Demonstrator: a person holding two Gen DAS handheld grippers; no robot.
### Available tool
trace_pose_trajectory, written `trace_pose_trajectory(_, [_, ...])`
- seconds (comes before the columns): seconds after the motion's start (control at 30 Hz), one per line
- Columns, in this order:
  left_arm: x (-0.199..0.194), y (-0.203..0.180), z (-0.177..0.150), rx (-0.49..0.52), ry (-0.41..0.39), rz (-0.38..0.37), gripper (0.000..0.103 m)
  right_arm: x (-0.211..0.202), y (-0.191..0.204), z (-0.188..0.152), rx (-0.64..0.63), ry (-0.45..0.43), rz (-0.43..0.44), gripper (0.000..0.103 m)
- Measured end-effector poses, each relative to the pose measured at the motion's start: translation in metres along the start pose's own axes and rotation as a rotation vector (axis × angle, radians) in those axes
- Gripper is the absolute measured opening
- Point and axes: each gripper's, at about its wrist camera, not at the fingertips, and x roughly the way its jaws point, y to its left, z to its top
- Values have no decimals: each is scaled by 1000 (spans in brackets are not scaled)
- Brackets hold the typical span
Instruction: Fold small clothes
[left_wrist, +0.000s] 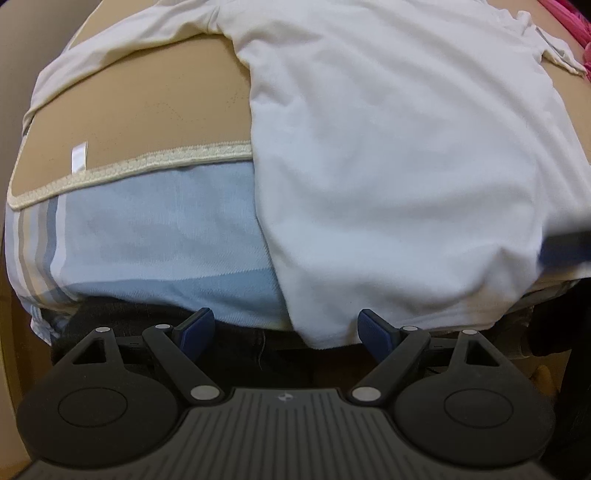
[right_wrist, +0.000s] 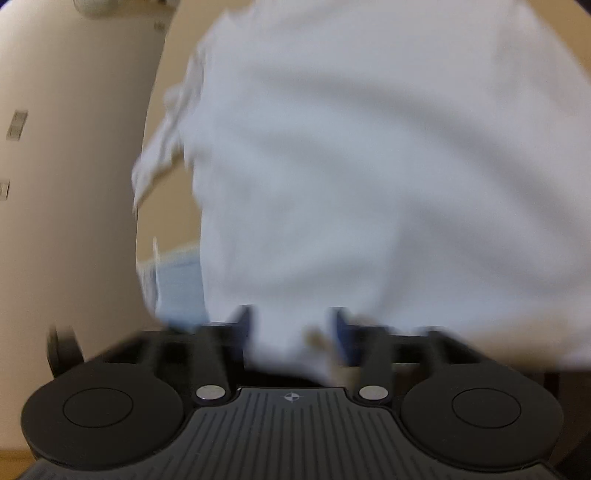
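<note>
Tan mat (left_wrist: 147, 110) bears a white shirt (left_wrist: 388, 166) ahead of both grippers: left gripper (left_wrist: 286, 332) released, right gripper (right_wrist: 291, 332) released, hem between.

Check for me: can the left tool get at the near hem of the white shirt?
Probably yes. The left tool is open, and the white shirt hangs its hem right by the fingertips, with nothing covering it.

1. No readable words, brand names or numbers anywhere in either view.
2. Small round crosshair mark (left_wrist: 284, 397), printed on the ribbed grey housing at lower centre of the left wrist view; no lettering beside it.
3. Same crosshair mark (right_wrist: 291, 397), lower centre of the right wrist view.
4. White sewn-in tag (left_wrist: 79, 157) on the tan mat (left_wrist: 147, 110), left of frame; blank as far as can be told.
</note>
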Motion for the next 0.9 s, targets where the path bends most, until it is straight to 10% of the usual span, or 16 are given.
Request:
trace_pose_trajectory(0.13, [1,-4,1,8,-1,-9,88,16,-18,-11,101,25,-61,59])
trace_pose_trajectory(0.2, [-2,-9,1,19,-6,-12,88,17,-25,-4,149,-24,-73,33])
trace_pose_trajectory(0.23, [-3,-10,0,25,-9,-16,88,12,-23,2,123,-67,-79,4])
trace_pose_trajectory(0.47, [-12,-25,3,55,-46,-37,88,-29,-12,44,25,-288,-86,4])
trace_pose_trajectory(0.9, [-20,1,10,-88,-50,-6,88,-13,-44,74,157,-319,-7,5])
